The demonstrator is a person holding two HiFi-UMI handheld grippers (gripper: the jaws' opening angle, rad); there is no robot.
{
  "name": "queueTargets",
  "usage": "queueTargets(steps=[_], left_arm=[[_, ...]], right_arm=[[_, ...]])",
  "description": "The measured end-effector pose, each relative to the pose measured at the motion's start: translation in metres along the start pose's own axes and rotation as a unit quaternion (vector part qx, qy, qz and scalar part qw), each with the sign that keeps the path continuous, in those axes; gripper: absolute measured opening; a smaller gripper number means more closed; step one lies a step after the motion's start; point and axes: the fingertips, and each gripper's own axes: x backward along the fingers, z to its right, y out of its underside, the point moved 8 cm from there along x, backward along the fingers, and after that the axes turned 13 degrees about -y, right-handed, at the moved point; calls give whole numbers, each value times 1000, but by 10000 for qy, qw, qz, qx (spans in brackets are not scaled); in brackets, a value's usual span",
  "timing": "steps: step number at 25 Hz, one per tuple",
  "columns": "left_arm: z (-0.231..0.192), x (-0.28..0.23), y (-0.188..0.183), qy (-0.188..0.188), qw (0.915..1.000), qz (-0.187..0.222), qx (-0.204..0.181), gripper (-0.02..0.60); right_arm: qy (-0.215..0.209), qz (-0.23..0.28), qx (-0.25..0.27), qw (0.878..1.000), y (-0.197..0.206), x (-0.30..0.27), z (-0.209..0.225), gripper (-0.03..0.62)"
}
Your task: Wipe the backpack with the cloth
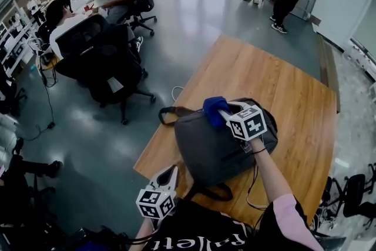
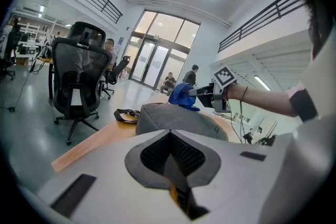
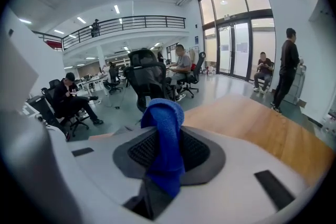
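Left tool [image 1: 171,171] low and near, jaws together, right tool [image 1: 223,110] forward on outstretched arm [image 1: 271,176], pinching cloth [image 1: 212,109]

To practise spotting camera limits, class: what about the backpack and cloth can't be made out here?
- Head view: whether the cloth touches the backpack; the right gripper overlaps it.
- Right gripper view: the backpack, hidden below that gripper's body.
- Left gripper view: the backpack's near side, behind the left gripper.

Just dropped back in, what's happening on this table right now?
A person works two hand-held grippers. The right claw is shut on a blue cloth, held at the far end of the grey backpack lying on the wooden table. The left claw is shut and empty, near the table's near edge, off the bag. Whether the cloth touches the fabric is unclear.
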Motion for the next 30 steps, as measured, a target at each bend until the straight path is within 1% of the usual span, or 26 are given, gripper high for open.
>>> queueTargets(steps=[3, 6, 9, 13, 19, 23, 26, 28, 30], left_arm=[[-2, 0, 1, -32, 10000, -30, -36, -2], [0, -4, -1, -58, 9999, -62, -57, -2], [2, -6, -2, -85, 9999, -94, -84, -2], [6, -6, -3, -119, 9997, -135, -137, -2], [12, -10, -2, -182, 9995, -198, -172, -2], [17, -11, 0, -211, 9993, -249, -189, -2], [21, -13, 1, -199, 9992, -278, -208, -2], [24, -14, 1, -185, 9992, -275, -216, -2], [27, -13, 1, -167, 9992, -273, -229, -2]], right_arm=[[334, -80, -161, 9993, 13, 12, 32, 104], [640, -78, -440, 9969, 27, 32, 66, 104], [824, 28, -773, 9936, 45, 49, 93, 104], [1085, 111, -1137, 9875, 70, 72, 119, 104], [1590, -108, -1516, 9755, 113, 108, 151, 104], [1703, -158, -1761, 9694, 142, 130, 160, 104], [1698, 137, -1953, 9658, 150, 151, 163, 104], [1720, 484, -2130, 9606, 152, 172, 164, 104], [1856, 709, -2264, 9536, 158, 198, 167, 104]])
